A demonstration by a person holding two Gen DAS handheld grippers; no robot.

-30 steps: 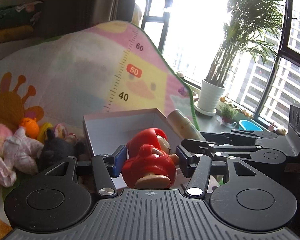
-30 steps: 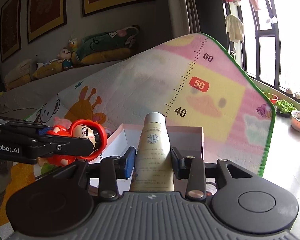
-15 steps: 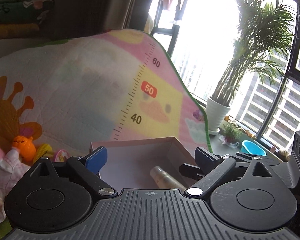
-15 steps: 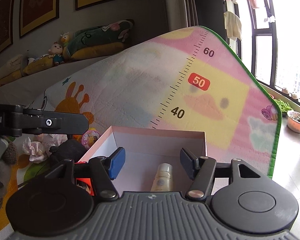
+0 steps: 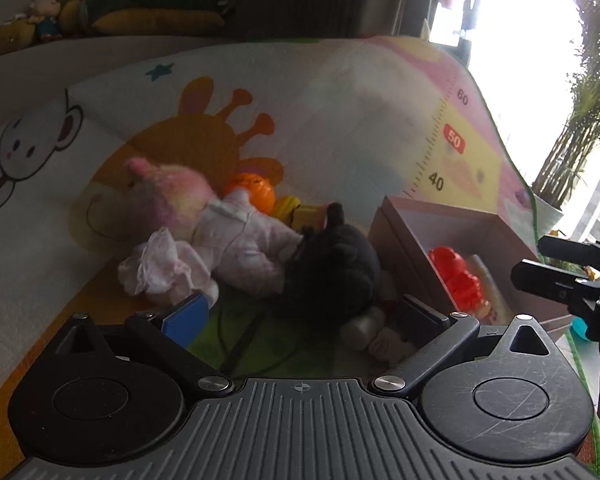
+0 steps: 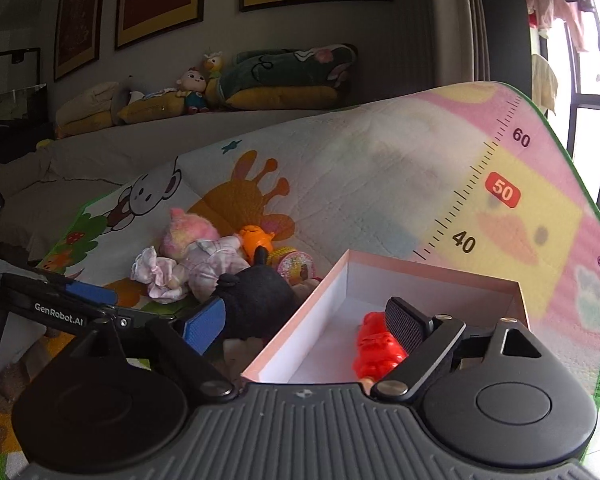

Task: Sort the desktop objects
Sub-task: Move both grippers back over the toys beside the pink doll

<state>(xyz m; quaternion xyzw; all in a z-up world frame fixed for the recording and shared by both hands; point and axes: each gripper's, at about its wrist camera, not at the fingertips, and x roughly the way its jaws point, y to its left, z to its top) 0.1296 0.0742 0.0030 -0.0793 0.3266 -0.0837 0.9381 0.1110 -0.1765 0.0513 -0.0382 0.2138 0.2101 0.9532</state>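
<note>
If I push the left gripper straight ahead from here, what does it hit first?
Most likely the black plush toy, lying dead ahead between the open fingers of the left gripper. Depth is unclear; the silver bottle beneath may be nearer.

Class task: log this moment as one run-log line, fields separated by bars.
left tool open, empty | right tool open, empty | red figure in box | black plush outside

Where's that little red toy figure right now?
The red plastic toy figure lies inside the pink cardboard box, right of the black plush toy.

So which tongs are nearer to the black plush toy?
Left. The left tongs open right before the black plush toy; the right tongs hang over the pink box beside it.
</note>
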